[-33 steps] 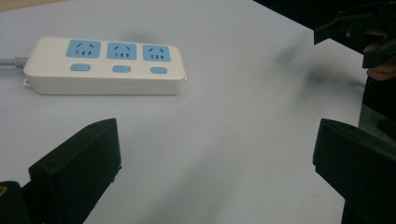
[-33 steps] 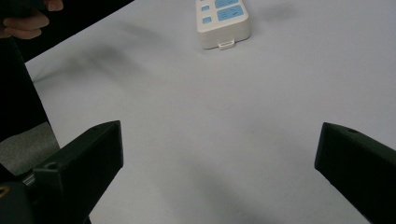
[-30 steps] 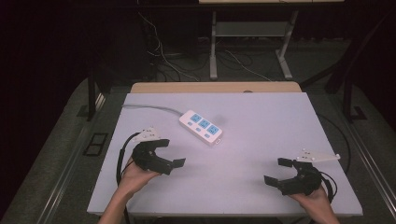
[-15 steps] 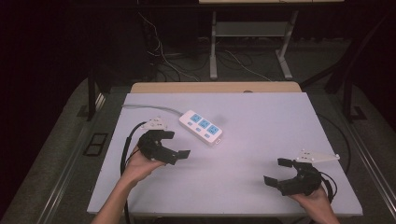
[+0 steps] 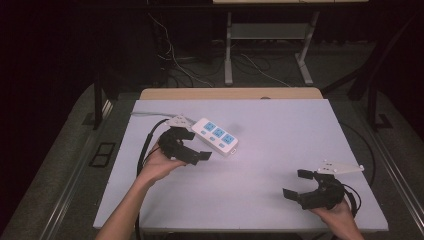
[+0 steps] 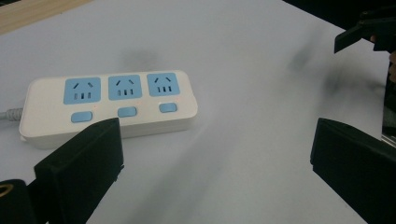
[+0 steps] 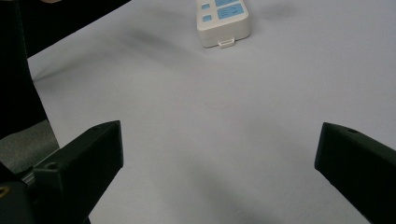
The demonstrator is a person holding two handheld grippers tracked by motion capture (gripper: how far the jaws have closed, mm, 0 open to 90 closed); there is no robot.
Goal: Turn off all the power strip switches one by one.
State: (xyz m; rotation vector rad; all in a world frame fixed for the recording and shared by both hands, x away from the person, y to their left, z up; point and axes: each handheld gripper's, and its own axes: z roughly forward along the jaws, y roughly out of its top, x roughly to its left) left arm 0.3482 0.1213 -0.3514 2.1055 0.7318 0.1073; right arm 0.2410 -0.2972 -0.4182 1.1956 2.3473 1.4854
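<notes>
Power strip [image 5: 216, 135] on table [image 5: 280, 130]; left tongs [image 5: 197, 150] beside, wide apart.

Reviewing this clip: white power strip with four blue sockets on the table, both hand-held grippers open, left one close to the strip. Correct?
Not quite: the power strip has three blue sockets, not four, as the left gripper view shows clearly. The rest holds: it lies on the table, the left hand-held gripper is open beside it, and the right hand-held gripper is open too.

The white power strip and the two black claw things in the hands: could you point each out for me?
power strip [image 5: 216, 135]: high view, on its blue middle socket.
left gripper [image 5: 194, 156]: high view, midway between its open jaws.
right gripper [image 5: 296, 184]: high view, midway between its open jaws.
</notes>
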